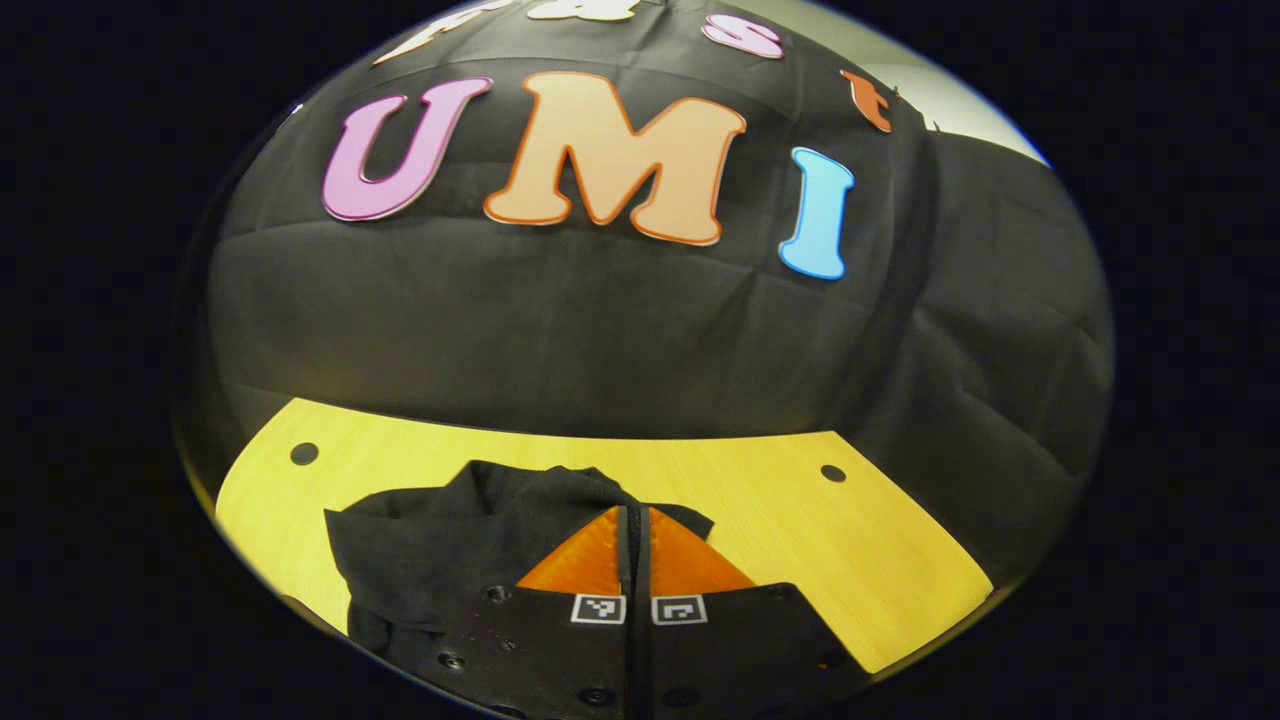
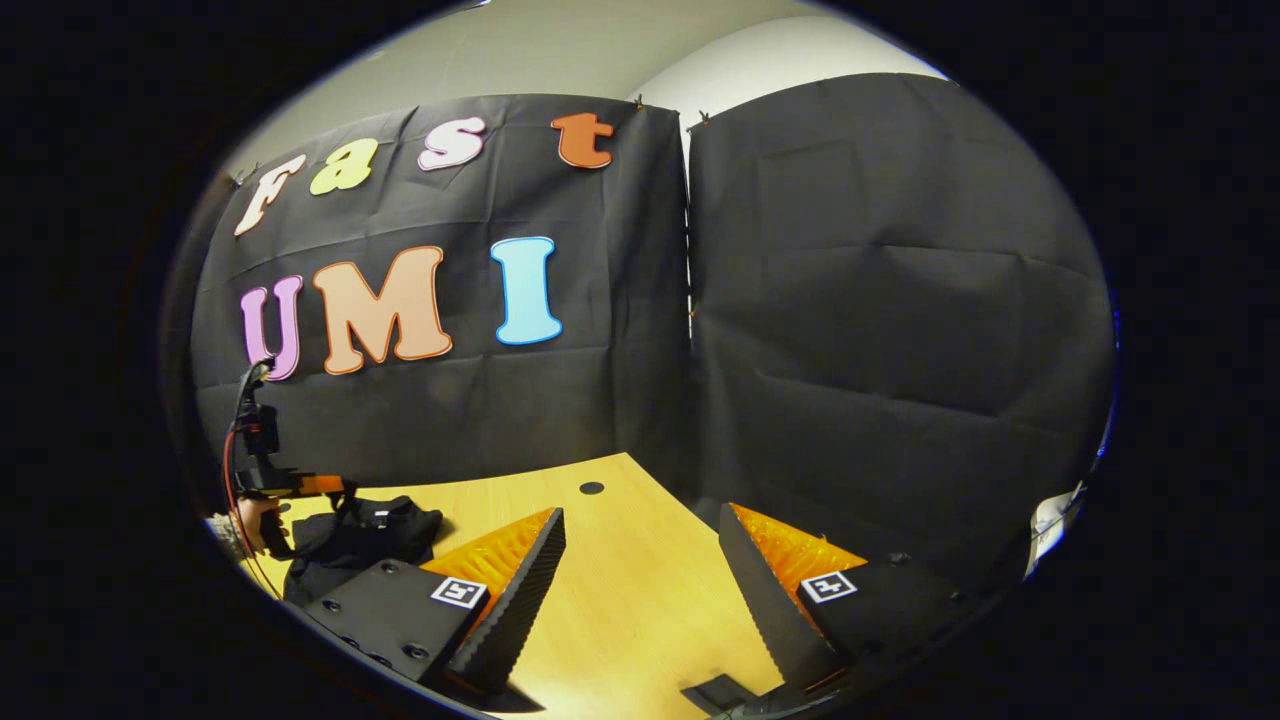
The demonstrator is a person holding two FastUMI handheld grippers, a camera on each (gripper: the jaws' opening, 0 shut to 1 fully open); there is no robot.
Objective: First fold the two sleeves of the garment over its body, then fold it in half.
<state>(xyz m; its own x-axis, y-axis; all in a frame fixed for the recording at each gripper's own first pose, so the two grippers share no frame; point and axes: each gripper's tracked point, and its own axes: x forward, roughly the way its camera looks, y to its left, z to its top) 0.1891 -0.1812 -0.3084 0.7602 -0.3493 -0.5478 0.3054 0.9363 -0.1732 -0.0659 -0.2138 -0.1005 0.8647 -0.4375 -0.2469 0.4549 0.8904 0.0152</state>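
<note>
The black garment (image 1: 430,550) lies bunched on the yellow wooden table (image 1: 800,530), near its left side. My left gripper (image 1: 635,512) is shut, its fingers pressed together with a fold of the garment pinched at the tips. In the right gripper view that same gripper (image 2: 318,486) appears far off at the left, held by a hand (image 2: 248,522), with the garment (image 2: 370,540) drawn up to it in a heap. My right gripper (image 2: 640,512) stands open over bare table (image 2: 640,600), well to the right of the garment, with nothing between its fingers.
The table has small round holes (image 1: 833,473) (image 2: 591,488) near its back corners. The booth's black cloth wall (image 2: 880,330) stands close behind the table and along its right side. Bare tabletop lies between the garment and my right gripper.
</note>
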